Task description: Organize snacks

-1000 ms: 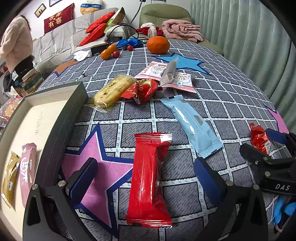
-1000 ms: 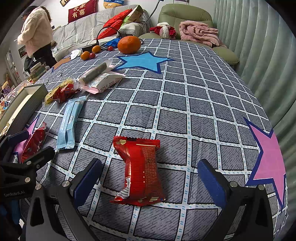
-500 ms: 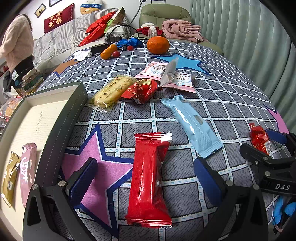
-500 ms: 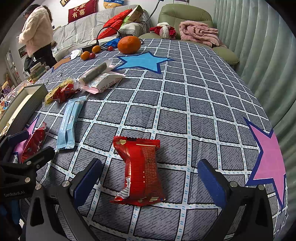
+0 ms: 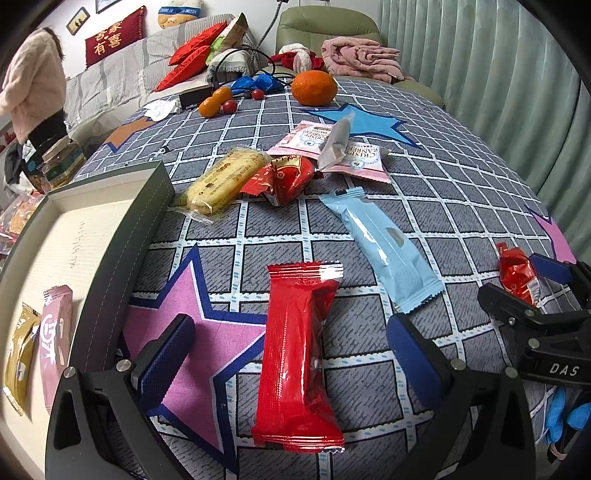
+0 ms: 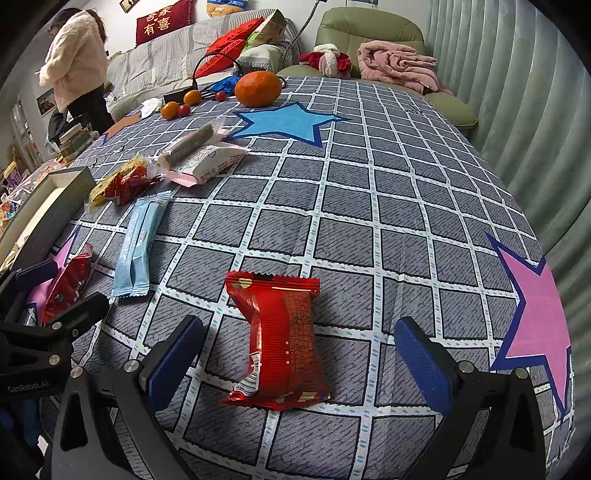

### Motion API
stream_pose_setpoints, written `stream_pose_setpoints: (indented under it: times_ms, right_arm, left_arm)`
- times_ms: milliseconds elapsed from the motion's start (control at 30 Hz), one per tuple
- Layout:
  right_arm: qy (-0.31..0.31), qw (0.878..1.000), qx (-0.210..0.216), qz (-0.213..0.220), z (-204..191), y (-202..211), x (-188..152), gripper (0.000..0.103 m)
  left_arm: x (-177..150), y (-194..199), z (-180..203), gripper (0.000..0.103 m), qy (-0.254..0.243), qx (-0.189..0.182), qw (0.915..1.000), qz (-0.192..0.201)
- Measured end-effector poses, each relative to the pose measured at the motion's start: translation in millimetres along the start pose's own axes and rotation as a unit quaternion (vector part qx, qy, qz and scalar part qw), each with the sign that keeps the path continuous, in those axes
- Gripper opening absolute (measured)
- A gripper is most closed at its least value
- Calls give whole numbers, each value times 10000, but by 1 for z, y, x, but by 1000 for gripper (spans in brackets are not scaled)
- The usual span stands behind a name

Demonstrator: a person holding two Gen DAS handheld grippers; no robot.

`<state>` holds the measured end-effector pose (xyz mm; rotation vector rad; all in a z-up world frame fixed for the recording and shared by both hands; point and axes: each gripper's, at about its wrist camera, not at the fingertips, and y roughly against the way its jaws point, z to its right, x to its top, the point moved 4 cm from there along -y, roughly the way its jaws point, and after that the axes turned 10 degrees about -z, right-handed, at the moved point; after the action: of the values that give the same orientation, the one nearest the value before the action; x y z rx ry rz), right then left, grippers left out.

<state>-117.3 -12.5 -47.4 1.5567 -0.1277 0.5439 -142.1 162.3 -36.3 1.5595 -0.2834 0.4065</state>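
Far ahead of the gripper, a large orange (image 5: 314, 88) sits on the grey checked tablecloth (image 6: 388, 206), with two small oranges (image 5: 216, 101) and a cherry tomato (image 5: 229, 106) to its left. Beyond them lie a black cable (image 5: 240, 59) and a blue bag (image 5: 255, 82). Further back, a pink blanket (image 6: 399, 64) rests on a green armchair (image 6: 369, 29). A woman in a cream sweater (image 6: 75, 61) stands far left beside a striped sofa (image 6: 162, 66) with red cushions (image 6: 229, 46).

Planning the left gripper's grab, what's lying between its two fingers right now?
In the left wrist view, the long red snack packet lies lengthwise between the open left gripper fingers, on the star-patterned tablecloth, touching neither pad.
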Motion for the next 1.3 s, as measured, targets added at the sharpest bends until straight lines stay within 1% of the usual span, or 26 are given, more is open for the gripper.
stream_pose_setpoints:
  times_ms: [167,267,367,400,433,467,500,533,567,600,667,700,800,1000,1100,1167,1233,1267,1300]
  right_arm:
    - [34,9999,5,-132,0,1,3,103]
    - [41,9989,16,-458,0,-2,13,103]
    - [22,9976,54,-693,0,-5,19,103]
    - [48,9974,42,-712,0,-5,18,100]
    - [81,9975,15,-697,-1,-4,18,92]
    - [95,9976,16,-685,-1,-2,18,87]
    - [108,9977,3,-663,-1,1,18,72]
    - [123,9979,-10,-635,-1,4,18,53]
    - [126,9980,15,-619,-1,6,18,44]
    - [95,9980,121,-616,-1,9,16,33]
    - [-7,9976,319,-622,0,11,13,33]
    - [-75,9970,466,-619,1,13,12,31]
    - [-183,9955,706,-610,0,18,7,31]
    - [-138,9954,775,-543,-8,28,7,31]
    - [-144,9948,850,-551,-12,30,10,31]
    - [-88,9950,784,-608,-15,28,11,31]
    - [-38,9936,843,-746,-17,21,10,32]
    - [-27,9934,807,-813,-18,18,8,35]
    - [-6,9934,735,-880,-18,14,6,51]
  left_arm:
    - [7,-2,3,103,-146,-50,9993,-334]
    - [9,-4,7,103,-274,-92,9977,-605]
    - [8,-3,9,97,-312,-136,9971,-675]
    - [9,-2,10,92,-346,-146,9971,-666]
    - [9,0,12,88,-387,-183,9970,-637]
    - [8,2,13,77,-420,-208,9971,-607]
    - [8,4,14,62,-440,-242,9970,-581]
    - [7,6,14,46,-458,-262,9970,-564]
    - [8,7,14,37,-477,-295,9968,-561]
    - [7,9,13,27,-465,-355,9966,-572]
    - [4,11,10,26,-375,-528,9960,-614]
    - [3,13,8,26,-331,-602,9957,-619]
    - [-3,19,4,26,-302,-648,9957,-590]
    - [-5,41,-1,26,-292,-714,9963,-385]
    - [-3,55,-6,26,-271,-752,9966,-216]
    - [-2,59,-11,26,-226,-792,9964,-179]
    - [-3,60,-15,26,-185,-815,9963,-184]
    - [-3,60,-17,26,-166,-830,9962,-182]
    - [-4,60,-18,26,-156,-840,9962,-187]
